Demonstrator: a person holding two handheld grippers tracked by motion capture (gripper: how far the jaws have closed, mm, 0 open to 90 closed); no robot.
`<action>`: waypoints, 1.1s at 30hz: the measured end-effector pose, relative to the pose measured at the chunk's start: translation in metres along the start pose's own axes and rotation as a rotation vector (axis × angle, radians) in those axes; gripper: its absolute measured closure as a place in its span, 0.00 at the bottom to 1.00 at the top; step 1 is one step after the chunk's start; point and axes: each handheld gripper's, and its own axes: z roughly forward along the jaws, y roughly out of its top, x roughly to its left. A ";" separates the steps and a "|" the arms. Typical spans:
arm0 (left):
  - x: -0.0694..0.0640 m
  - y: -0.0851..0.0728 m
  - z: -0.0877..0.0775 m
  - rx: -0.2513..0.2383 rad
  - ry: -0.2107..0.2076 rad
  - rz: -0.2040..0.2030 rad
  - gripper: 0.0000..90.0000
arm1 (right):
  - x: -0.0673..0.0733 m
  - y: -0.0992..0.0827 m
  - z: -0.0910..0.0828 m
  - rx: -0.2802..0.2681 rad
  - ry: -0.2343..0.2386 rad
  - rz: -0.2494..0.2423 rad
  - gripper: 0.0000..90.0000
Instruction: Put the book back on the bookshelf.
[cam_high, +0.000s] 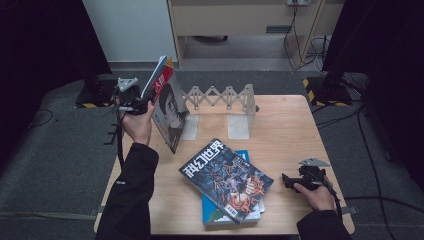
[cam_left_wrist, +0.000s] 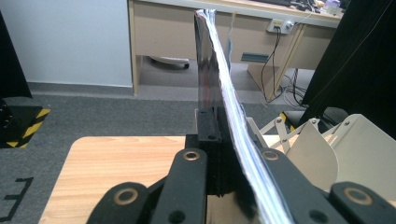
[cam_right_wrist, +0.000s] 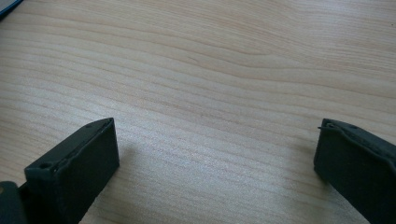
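Observation:
A magazine (cam_high: 169, 107) with a face on its cover stands upright over the table's back left corner, and my left gripper (cam_high: 148, 100) is shut on its edge. In the left gripper view the magazine's page edges (cam_left_wrist: 219, 70) rise between the black jaws of my left gripper (cam_left_wrist: 217, 128). A white expanding book rack (cam_high: 220, 97) stands just right of the held magazine, and its end plate (cam_left_wrist: 355, 149) is close by. My right gripper (cam_high: 286, 181) rests low at the table's front right, pointing left. My right gripper (cam_right_wrist: 215, 154) is open over bare wood.
A dark comic-style magazine (cam_high: 227, 177) lies flat at the table's front middle, on top of a blue book (cam_high: 212, 214). The wooden table (cam_high: 285, 125) has black stands and cables on the floor around it. A wooden desk (cam_left_wrist: 177, 28) stands beyond.

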 end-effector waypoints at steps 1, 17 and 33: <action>-0.001 -0.001 0.001 -0.001 0.005 0.005 0.96 | 0.000 0.000 0.000 0.000 0.000 0.000 0.00; -0.014 -0.012 0.016 -0.016 0.085 0.078 0.96 | 0.000 0.000 0.000 -0.001 0.000 -0.002 0.00; -0.011 -0.027 0.018 -0.016 0.081 0.062 0.95 | 0.000 0.000 0.000 0.001 0.000 0.001 0.00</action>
